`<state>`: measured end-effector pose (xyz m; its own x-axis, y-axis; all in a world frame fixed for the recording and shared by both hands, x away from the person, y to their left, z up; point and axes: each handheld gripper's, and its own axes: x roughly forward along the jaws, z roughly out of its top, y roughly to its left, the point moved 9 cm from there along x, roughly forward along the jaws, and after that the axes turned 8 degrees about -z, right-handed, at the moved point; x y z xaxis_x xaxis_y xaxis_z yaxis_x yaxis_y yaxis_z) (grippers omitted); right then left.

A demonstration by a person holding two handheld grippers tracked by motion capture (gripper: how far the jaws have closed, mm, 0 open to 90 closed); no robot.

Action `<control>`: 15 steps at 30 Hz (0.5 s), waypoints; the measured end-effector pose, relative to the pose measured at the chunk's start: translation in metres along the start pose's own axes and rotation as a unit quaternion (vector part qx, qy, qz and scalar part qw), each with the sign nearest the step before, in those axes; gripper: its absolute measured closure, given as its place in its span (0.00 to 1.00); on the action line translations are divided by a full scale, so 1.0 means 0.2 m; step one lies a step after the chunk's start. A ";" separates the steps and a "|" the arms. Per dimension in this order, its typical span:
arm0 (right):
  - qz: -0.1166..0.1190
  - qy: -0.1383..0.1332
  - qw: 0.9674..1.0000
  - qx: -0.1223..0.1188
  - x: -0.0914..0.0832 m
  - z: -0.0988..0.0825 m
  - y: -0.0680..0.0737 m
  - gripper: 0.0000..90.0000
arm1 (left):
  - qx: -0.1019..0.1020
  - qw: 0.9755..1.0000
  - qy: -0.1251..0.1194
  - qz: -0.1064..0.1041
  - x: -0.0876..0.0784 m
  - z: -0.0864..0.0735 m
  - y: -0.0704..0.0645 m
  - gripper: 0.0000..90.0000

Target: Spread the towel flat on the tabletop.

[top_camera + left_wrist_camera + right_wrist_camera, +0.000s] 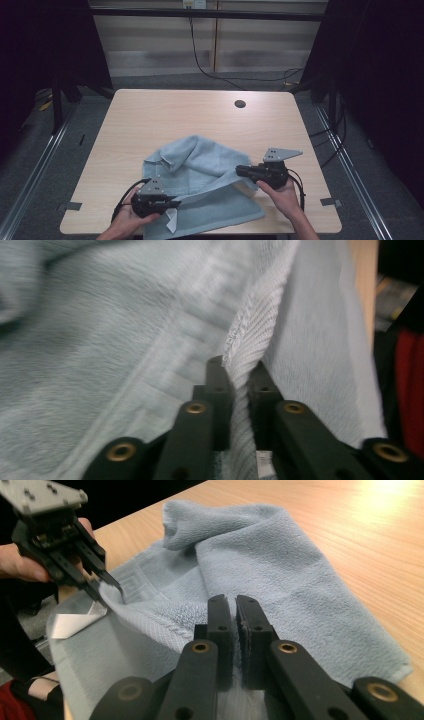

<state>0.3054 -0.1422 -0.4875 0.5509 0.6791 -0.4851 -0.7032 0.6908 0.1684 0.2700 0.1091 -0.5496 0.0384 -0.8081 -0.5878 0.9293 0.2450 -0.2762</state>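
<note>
A light blue towel (200, 172) lies rumpled on the near half of the wooden table (165, 115). My left gripper (173, 203) is at the towel's near left side, shut on a stitched hem; in the left gripper view the hem (240, 335) runs up from between the closed jaws of the left gripper (236, 371). My right gripper (240, 171) is at the towel's right side, with the jaws of the right gripper (231, 605) shut on a raised fold of the towel (280, 565). A taut edge spans between both grippers. The right gripper view also catches the left gripper (107, 591) pinching that edge beside a white label (75, 622).
A round cable hole (240, 104) sits near the table's far edge. The far half of the table is bare wood. Black cables (200, 60) hang at the back wall, and metal rails (345, 165) run along the floor on both sides.
</note>
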 end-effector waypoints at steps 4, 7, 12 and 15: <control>-0.003 -0.003 1.000 0.007 0.00 0.02 -0.02 0.95 | -0.026 0.998 -0.057 -0.003 -0.10 0.09 0.04 0.95; -0.004 -0.023 1.000 0.005 -0.05 0.12 -0.03 0.95 | -0.018 0.996 -0.082 0.010 -0.17 0.20 0.05 0.95; -0.017 -0.048 0.999 0.000 -0.07 0.30 -0.08 0.96 | 0.009 0.993 -0.109 0.040 -0.31 0.47 0.14 0.95; -0.014 -0.079 0.997 0.004 -0.08 0.46 -0.13 0.96 | 0.011 0.989 -0.129 0.068 -0.41 0.63 0.24 0.95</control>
<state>0.3560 -0.1485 -0.4040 0.6352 0.6890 -0.3490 -0.6828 0.7121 0.1632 0.3586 0.1191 -0.4190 0.2528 -0.8789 -0.4044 0.9169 0.3511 -0.1899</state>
